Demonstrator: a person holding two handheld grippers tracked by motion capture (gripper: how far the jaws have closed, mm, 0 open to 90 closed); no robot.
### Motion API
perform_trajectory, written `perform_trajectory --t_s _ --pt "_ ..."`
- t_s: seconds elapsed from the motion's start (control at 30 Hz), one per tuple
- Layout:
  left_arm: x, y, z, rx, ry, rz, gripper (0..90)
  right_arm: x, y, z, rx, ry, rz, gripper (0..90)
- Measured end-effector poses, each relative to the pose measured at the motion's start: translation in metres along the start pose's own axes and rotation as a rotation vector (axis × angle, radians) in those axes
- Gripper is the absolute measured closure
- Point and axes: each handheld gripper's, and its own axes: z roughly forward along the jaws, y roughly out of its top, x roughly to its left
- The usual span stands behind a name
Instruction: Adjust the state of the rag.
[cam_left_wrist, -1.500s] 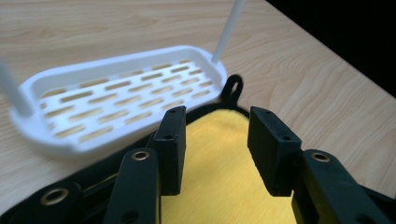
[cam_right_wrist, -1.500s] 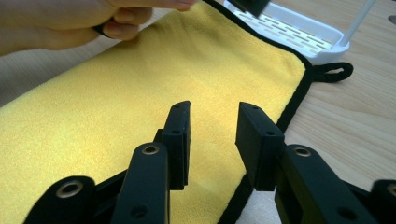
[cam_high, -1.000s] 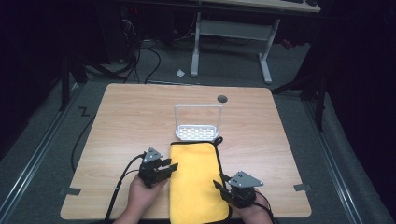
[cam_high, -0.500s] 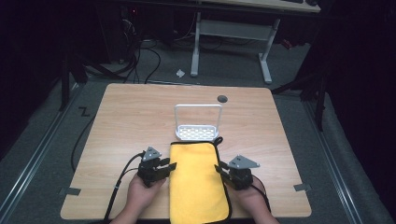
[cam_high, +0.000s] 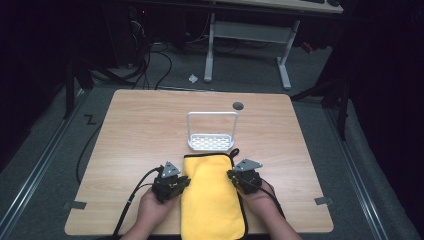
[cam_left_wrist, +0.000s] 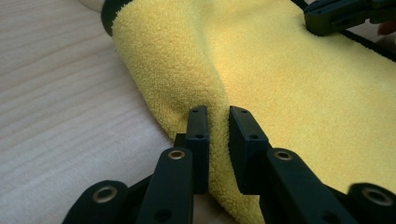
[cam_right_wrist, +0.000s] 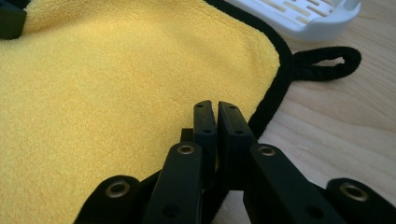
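Cloths: one yellow cloth (cam_high: 212, 197) with black edging, lying flat on the near half of the table (cam_high: 135, 130), running from the near edge up to the white rack.
Hanging loop: one black loop (cam_right_wrist: 324, 58) at the cloth's far right corner, lying on the wood just beside the rack.
Racks: one white slotted rack (cam_high: 211, 142) with a wire hoop, standing at the table's middle, just beyond the cloth's far edge.
Grippers: two, one in each hand, set at opposite long sides of the cloth near its far end.
Left gripper (cam_left_wrist: 218, 126): its jaws have just been closing; they pinch a raised fold of the cloth's left edge, fabric bunched between the pads.
Right gripper (cam_right_wrist: 217, 114): its jaws have just been closing and stand pressed almost together at the cloth's right edge, beside the black hem; a thin layer of cloth seems caught between them, though the gap is too narrow to be sure.
Cloth relative to grippers: it spans the space between them, its middle lying flat on the wood.
Hands: two, coming in from the near edge in the high view.
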Motion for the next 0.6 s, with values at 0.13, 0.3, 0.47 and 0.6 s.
perform_trajectory --t_s 0.13,0.3,0.47,0.6 --pt "-0.009 -0.004 -0.006 0.03 -0.041 -0.004 75.6 0.007 -0.013 -0.015 0.002 0.034 -0.003 86.0" --pt "-0.011 -0.002 -0.01 0.013 -0.022 0.014 70.5 0.011 -0.022 -0.025 0.005 0.051 -0.025 84.3" --pt "0.012 0.008 -0.011 -0.074 0.0 -0.089 52.2 0.009 -0.022 -0.024 0.008 0.07 -0.012 84.1" --pt "0.029 0.022 0.005 -0.106 -0.063 -0.198 43.0 0.008 -0.021 -0.024 0.008 0.072 -0.016 84.0"
